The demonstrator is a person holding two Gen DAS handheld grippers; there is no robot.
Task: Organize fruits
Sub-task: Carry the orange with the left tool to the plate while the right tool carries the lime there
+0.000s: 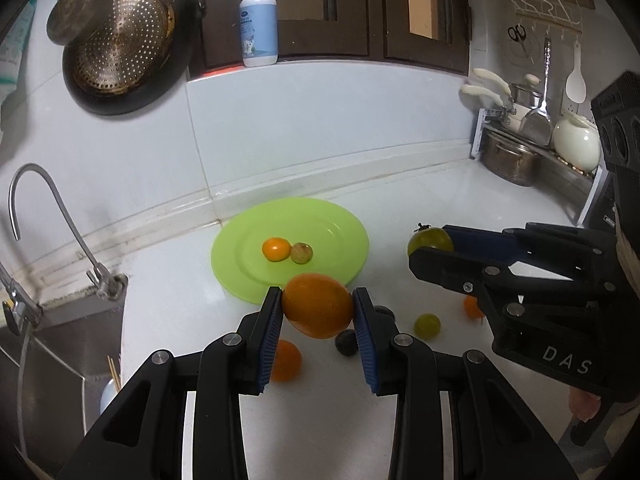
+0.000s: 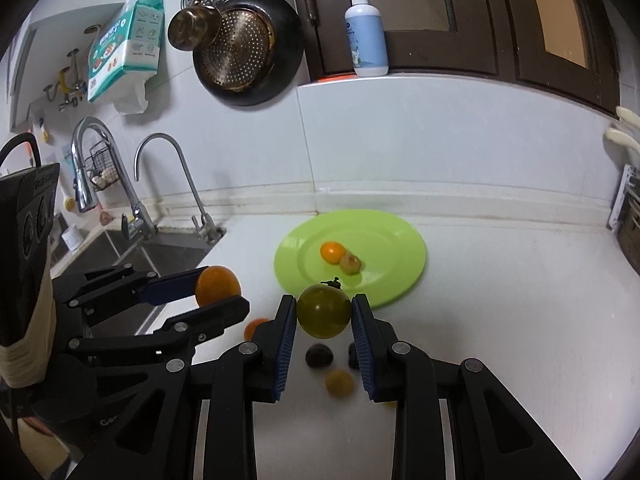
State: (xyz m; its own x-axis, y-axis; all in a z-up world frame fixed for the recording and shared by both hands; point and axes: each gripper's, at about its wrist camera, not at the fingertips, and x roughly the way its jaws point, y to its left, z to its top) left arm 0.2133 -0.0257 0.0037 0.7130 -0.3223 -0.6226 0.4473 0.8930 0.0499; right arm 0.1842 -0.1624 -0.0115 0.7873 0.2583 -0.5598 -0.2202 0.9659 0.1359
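Note:
My left gripper (image 1: 317,306) is shut on a large orange (image 1: 318,306), held above the white counter just in front of the green plate (image 1: 340,220). My right gripper (image 2: 324,312) is shut on a green tomato (image 2: 323,311) with a dark stem, also lifted near the plate's (image 2: 392,236) front rim. On the plate lie a small orange fruit (image 1: 275,249) and a brownish-green one (image 1: 301,252). Loose on the counter are a small orange (image 1: 285,360), a dark fruit (image 1: 346,342), a yellow-green fruit (image 1: 427,325) and another orange piece (image 1: 472,307). The right gripper (image 1: 430,246) appears at the right of the left wrist view.
A sink (image 2: 132,256) with two faucets (image 2: 160,176) lies to the left of the counter. A pan and strainer (image 1: 124,44) hang on the wall, and a soap bottle (image 1: 259,24) stands on the sill. Pots and a rack (image 1: 528,148) fill the right corner.

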